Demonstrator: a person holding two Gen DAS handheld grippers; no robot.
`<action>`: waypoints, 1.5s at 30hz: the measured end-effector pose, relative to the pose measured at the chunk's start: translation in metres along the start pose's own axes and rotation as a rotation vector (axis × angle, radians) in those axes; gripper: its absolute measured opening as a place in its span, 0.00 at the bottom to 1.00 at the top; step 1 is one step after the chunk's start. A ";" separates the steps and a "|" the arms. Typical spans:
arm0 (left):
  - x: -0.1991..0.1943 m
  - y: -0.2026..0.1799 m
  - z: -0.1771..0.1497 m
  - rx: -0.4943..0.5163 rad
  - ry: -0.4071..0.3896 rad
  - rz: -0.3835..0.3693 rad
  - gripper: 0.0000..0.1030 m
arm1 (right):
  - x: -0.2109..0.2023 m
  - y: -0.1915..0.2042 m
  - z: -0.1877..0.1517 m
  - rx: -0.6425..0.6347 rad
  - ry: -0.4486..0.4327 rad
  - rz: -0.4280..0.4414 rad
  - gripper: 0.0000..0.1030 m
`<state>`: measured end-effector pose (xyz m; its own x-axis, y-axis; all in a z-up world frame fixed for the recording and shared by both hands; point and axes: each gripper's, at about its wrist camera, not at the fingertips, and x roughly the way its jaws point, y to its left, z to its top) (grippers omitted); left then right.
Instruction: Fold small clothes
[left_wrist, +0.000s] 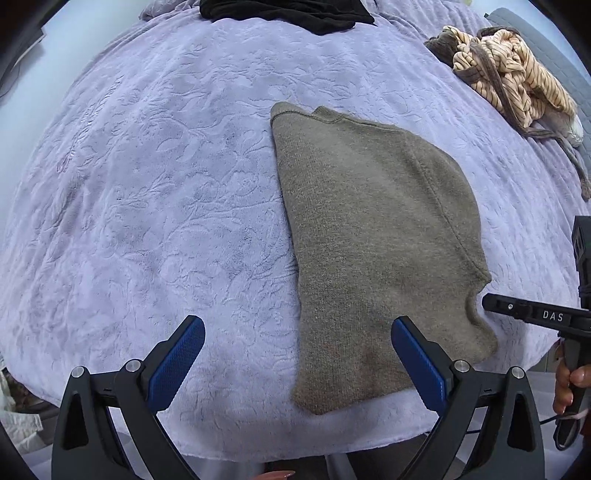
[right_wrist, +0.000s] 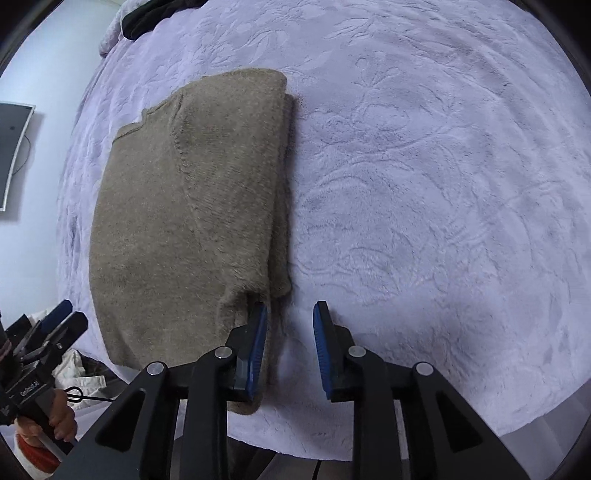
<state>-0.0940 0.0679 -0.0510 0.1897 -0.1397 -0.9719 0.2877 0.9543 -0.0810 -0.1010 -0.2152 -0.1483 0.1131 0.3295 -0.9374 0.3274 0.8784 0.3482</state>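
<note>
Lavender embossed bedspread, wall-mounted monitor

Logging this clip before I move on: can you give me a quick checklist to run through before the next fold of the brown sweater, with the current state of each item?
1. Sweater lying flat on the bedspread: ok.
2. Sleeve side already folded in: ok.
3. Left gripper open, holding nothing: ok.
4. Right gripper open beside the sweater's near edge: ok.
5. Striped clothes away from the sweater: ok.
6. Hidden underside free of bunching: cannot tell.
</note>
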 end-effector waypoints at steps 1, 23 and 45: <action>-0.001 0.000 0.000 -0.001 0.003 -0.002 0.98 | -0.003 -0.002 -0.003 0.014 -0.002 0.005 0.26; -0.024 -0.010 0.008 0.011 0.037 0.020 0.98 | -0.055 0.086 -0.009 -0.083 -0.131 -0.116 0.78; -0.034 -0.012 0.006 -0.004 0.014 0.021 0.98 | -0.066 0.100 -0.018 -0.116 -0.161 -0.257 0.92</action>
<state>-0.0980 0.0598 -0.0152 0.1823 -0.1158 -0.9764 0.2798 0.9581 -0.0613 -0.0928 -0.1429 -0.0516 0.1905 0.0408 -0.9808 0.2562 0.9625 0.0898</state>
